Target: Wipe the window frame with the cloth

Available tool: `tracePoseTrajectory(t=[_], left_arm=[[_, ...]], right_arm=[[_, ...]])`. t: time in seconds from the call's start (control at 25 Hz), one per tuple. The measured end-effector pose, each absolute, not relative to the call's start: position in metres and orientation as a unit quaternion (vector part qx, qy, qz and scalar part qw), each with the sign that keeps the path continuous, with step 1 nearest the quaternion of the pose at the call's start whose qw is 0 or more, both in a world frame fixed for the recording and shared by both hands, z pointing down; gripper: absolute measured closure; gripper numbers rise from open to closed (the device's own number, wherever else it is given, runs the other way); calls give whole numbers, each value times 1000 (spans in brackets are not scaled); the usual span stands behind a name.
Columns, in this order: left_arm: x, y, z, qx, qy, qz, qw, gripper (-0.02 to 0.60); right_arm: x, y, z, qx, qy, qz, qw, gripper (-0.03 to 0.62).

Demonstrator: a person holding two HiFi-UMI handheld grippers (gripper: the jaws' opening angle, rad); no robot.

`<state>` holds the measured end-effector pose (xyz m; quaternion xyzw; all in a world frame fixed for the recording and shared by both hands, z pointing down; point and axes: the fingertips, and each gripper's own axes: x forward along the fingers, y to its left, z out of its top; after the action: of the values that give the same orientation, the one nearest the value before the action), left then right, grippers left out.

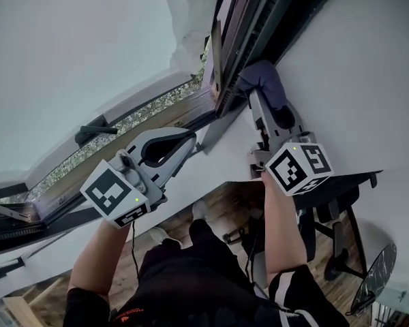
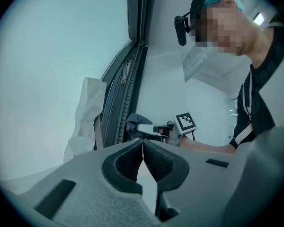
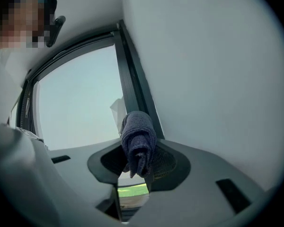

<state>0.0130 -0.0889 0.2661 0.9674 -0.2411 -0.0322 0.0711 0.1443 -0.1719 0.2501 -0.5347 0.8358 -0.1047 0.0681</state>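
The dark blue cloth [image 1: 262, 79] is bunched into a roll and clamped between the jaws of my right gripper [image 1: 262, 95], its rounded end sticking out past the tips. It sits up against the dark window frame [image 1: 240, 43], right at the edge where the frame meets the white wall [image 1: 358, 67]; I cannot tell how firmly it presses. Just beyond it a crumpled white sheet [image 1: 188, 20] hangs against the pane by the frame. My left gripper [image 1: 191, 139] is lower down, near the sill and well apart from the cloth, its jaws brought together at the tips with nothing between them. A black window handle [image 1: 94, 130] lies further along to its left
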Motion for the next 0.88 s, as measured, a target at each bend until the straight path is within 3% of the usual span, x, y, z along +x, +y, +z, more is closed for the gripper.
tracePoseTrajectory(t=[0.4, 0.88], left_arm=[[6, -84, 208, 968, -243, -64, 19, 563], [-9, -81, 168, 965, -243, -97, -16, 563]], right_arm=[[129, -166, 117, -521, 846, -3, 111, 477], [107, -158, 22, -518, 842, 84, 125, 477]])
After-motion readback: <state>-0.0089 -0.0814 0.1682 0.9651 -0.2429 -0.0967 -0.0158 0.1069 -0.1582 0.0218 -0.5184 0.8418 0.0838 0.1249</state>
